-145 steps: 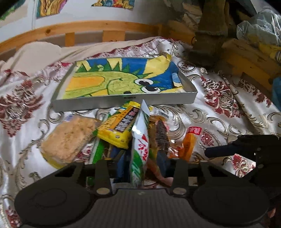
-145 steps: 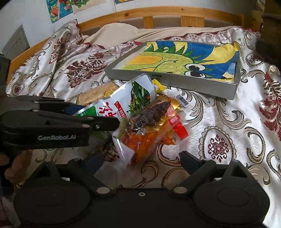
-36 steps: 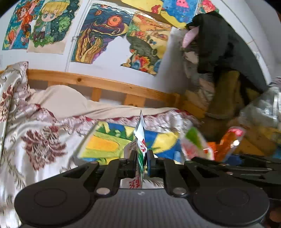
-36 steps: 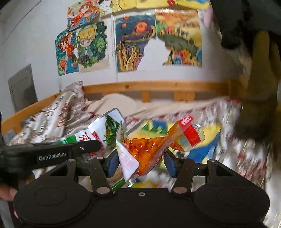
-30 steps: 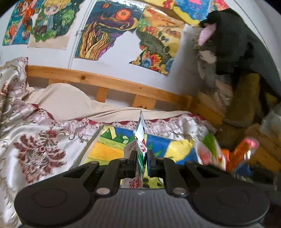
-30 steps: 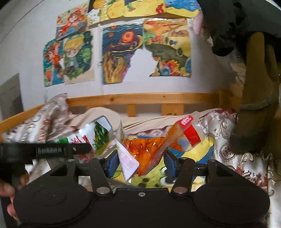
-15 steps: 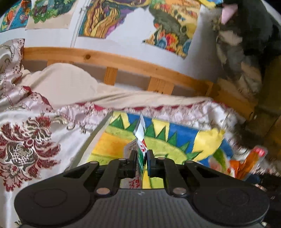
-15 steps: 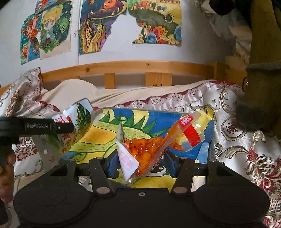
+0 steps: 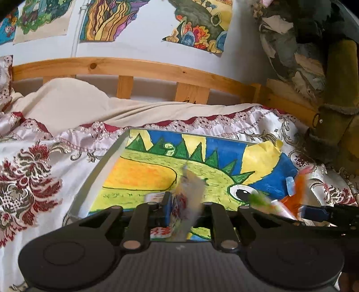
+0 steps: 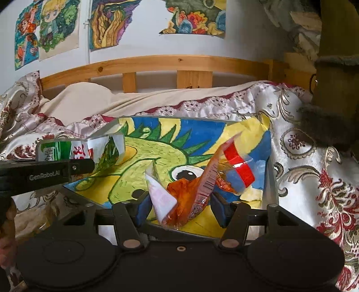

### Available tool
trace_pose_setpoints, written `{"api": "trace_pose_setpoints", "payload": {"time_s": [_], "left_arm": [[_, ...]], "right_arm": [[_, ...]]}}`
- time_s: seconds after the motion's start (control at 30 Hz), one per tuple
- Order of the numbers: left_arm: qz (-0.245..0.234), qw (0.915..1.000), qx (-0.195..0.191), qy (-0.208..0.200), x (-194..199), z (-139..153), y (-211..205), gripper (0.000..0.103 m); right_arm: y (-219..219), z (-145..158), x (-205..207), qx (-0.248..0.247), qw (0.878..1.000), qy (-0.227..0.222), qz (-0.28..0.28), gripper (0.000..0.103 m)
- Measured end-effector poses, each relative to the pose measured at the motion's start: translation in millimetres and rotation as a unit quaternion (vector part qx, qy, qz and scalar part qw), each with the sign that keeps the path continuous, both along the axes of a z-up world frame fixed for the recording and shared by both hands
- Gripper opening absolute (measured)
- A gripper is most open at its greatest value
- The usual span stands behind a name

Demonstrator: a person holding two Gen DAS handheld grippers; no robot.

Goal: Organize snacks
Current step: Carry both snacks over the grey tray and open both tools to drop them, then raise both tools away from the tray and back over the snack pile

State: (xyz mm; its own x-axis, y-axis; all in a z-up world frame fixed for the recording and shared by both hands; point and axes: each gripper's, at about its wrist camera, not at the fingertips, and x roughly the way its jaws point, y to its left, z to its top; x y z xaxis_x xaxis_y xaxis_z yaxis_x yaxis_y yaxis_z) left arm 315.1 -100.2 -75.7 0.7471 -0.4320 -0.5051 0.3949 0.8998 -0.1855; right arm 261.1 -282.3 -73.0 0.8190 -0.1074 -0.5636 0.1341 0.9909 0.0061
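Left gripper (image 9: 185,210): pitched downward, jaws just eased apart; blur hides whether its fingers (image 9: 167,207) touch anything. Right gripper (image 10: 179,207): pitched downward alongside, jaws widening, fingers (image 10: 218,209) standing apart. Bare hand (image 10: 6,226) at left edge.

A white wall (image 10: 143,33) carries a row of bright hand-coloured drawings (image 10: 193,16), some with torn edges. Below them runs a pale wooden bed rail (image 10: 157,64) with short upright slats. The bed is spread with a shiny cream bedspread (image 10: 314,179) patterned in dark red and gold flowers, and a plain cream sheet (image 9: 74,105) shows beyond its scalloped border. At the right, a heap of dark and olive clothing (image 9: 314,45) piles against wooden boards. Soft daylight fills the room.
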Motion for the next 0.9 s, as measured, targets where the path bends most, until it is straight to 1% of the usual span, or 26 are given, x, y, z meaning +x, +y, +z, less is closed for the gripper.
{"api": "trace_pose_setpoints", "payload": {"time_s": [0.03, 0.07, 0.1, 0.17, 0.23, 0.27, 0.33, 0.37, 0.43, 0.53, 0.63, 0.73, 0.9], "left_arm": [[0.002, 1.0000, 0.001, 0.004, -1, 0, -1, 0.021], [0.003, 1.0000, 0.000, 0.007, -2, 0, -1, 0.021], [0.003, 0.9999, -0.002, 0.010, -3, 1, -1, 0.025], [0.009, 0.9997, -0.008, 0.019, -5, 3, 1, 0.033], [0.020, 0.9995, -0.016, 0.019, -9, 11, 5, 0.050], [0.025, 0.9994, -0.019, 0.014, -12, 16, 7, 0.053], [0.034, 0.9993, -0.018, 0.005, -19, 26, 11, 0.065], [0.039, 0.9991, -0.017, -0.004, -24, 33, 13, 0.068], [0.050, 0.9983, -0.019, -0.024, -34, 47, 19, 0.084], [0.055, 0.9964, -0.023, -0.060, -54, 67, 26, 0.094], [0.065, 0.9937, -0.021, -0.089, -78, 86, 35, 0.102], [0.073, 0.9911, -0.029, -0.107, -103, 99, 44, 0.102], [0.082, 0.9883, -0.035, -0.124, -142, 111, 61, 0.102]], "right_arm": [[-1, 0, -1, 0.005, 1.000, -0.004, -0.005, 0.067], [-3, 1, -1, 0.008, 1.000, -0.006, -0.008, 0.071], [-4, 3, -2, 0.011, 1.000, -0.009, -0.011, 0.076], [-4, 7, -5, 0.008, 1.000, -0.017, -0.012, 0.078], [-3, 11, -9, 0.005, 1.000, -0.022, -0.016, 0.083], [-3, 14, -11, 0.006, 1.000, -0.025, -0.018, 0.084], [-4, 19, -18, 0.008, 0.999, -0.034, -0.024, 0.088], [-4, 23, -22, 0.009, 0.999, -0.039, -0.027, 0.090], [-5, 31, -32, 0.009, 0.998, -0.051, -0.032, 0.097], [-5, 45, -50, 0.004, 0.996, -0.077, -0.037, 0.102], [-2, 60, -73, -0.013, 0.994, -0.108, -0.034, 0.102], [3, 76, -97, -0.031, 0.989, -0.143, -0.031, 0.102], [12, 99, -140, -0.034, 0.981, -0.189, -0.027, 0.102]]}}
